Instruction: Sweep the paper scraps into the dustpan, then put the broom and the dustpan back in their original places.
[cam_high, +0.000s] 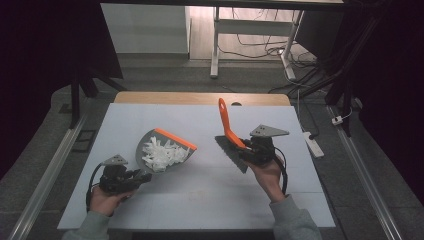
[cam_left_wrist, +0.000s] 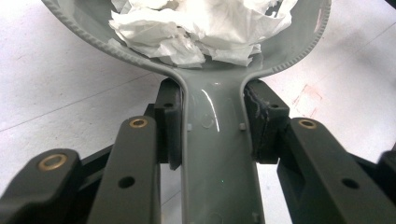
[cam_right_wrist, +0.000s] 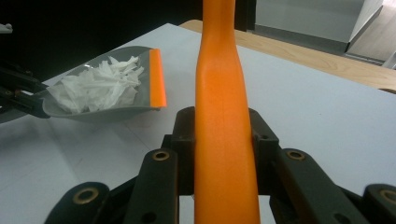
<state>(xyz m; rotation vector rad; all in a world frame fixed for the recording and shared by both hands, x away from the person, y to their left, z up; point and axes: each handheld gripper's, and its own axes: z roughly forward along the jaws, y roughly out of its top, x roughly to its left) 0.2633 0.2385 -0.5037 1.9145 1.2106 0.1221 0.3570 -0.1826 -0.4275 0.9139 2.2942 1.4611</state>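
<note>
A grey dustpan (cam_high: 165, 150) with an orange lip lies on the white table, full of torn white paper scraps (cam_high: 162, 154). My left gripper (cam_high: 142, 177) is shut on the dustpan's grey handle (cam_left_wrist: 217, 154), its pads pressing both sides below the scraps (cam_left_wrist: 196, 28). My right gripper (cam_high: 247, 150) is shut on the orange handle (cam_right_wrist: 226, 140) of a hand brush (cam_high: 231, 145), whose dark bristles rest on the table right of the dustpan. In the right gripper view the dustpan (cam_right_wrist: 107, 91) sits to the left, with the left gripper's jaws at its handle.
The white table top (cam_high: 200, 200) has a wooden strip (cam_high: 200, 98) along its far edge. Beyond stand desk legs (cam_high: 215, 45) and cables on the floor. A power strip (cam_high: 314, 144) lies on the floor off the table's right side.
</note>
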